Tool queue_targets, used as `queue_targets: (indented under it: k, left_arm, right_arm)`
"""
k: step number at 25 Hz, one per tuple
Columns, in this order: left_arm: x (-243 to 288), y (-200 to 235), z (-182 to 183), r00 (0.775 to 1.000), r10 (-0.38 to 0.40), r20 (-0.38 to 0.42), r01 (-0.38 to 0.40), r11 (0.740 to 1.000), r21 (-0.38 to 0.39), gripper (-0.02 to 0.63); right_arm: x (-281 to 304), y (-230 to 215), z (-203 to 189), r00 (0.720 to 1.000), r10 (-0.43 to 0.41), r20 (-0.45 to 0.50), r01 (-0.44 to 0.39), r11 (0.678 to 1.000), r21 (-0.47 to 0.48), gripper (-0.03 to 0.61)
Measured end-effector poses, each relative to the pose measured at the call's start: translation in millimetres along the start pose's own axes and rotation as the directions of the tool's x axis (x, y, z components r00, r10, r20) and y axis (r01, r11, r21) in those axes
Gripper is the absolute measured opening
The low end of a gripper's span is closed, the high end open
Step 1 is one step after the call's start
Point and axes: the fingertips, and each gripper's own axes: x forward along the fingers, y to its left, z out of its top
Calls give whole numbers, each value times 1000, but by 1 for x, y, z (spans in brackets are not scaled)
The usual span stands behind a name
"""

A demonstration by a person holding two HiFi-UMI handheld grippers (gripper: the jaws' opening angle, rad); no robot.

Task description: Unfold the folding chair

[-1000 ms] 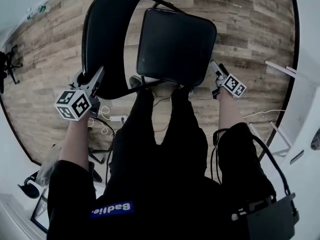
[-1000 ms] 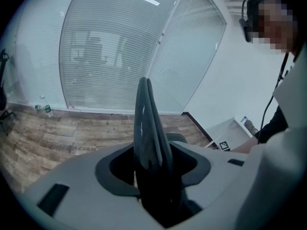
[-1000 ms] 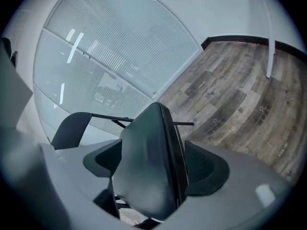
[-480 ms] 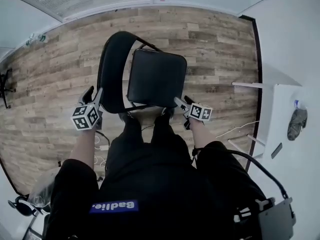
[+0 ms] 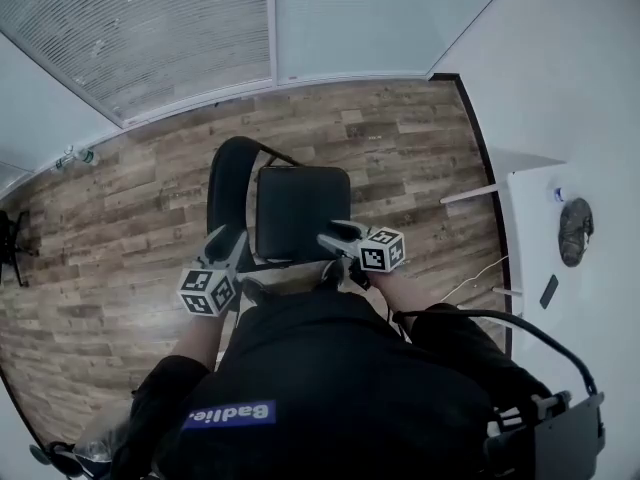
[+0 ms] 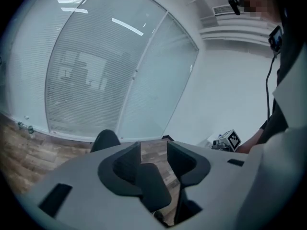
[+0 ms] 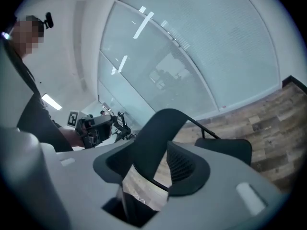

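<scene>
So from where I'm driving this, the nearest thing in the head view is the pair of grippers, held up close to the body with nothing in either one. The left gripper [image 5: 230,238] has its jaws spread. All I get through the gap in its own view is floor and a bit of dark chair well beyond. The right gripper [image 5: 335,238] has just been closing its jaws partway, but there's a gap between them and they're not pinching anything as far as I can tell; the chair's back only shows through the gap, further off. Just past them the folding chair [image 5: 300,218] stands on the wood floor [image 5: 120,238], seat [image 5: 310,193] laid flat and backrest [image 5: 228,183] up along its left side, so I'd call the unfolding done. Neither gripper looks to be touching it. About all that's left, I reckon, is a check that it sits steady. Off to the right there's a white bench [image 5: 600,298] with a couple of small things on it, and a glass wall [image 5: 150,38] with blinds at the back.
</scene>
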Motion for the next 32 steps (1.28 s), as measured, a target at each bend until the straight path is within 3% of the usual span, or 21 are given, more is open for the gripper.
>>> queue_targets:
  k: [4,7,10,16,20,32]
  left_arm:
    - [3,-53,47,986,-151,73,147,987,58,168]
    - [-7,-76,78,970,-212,123,199,974,104,136]
    - [-20,-87,107,960,-217,178,192,970,146,76]
    - [-29,-112,154,942,-204,266,149,966,213,6]
    - [-32,-129,157,937,-215,273,153,961,231,6]
    - [-32,-134,138,947,-210,243,159,964,214,6]
  right_arm:
    - [7,65,46,992,101,76,-87,983,-161,126]
    - [14,102,71,989,122,88,-94,958,-271,64]
    - [10,126,106,989,98,114,-53,936,-349,5]
    - [-13,177,178,961,125,248,20,859,-511,2]
    - [-15,199,189,945,166,283,14,841,-541,2]
    - [-23,187,170,950,135,283,30,859,-511,0]
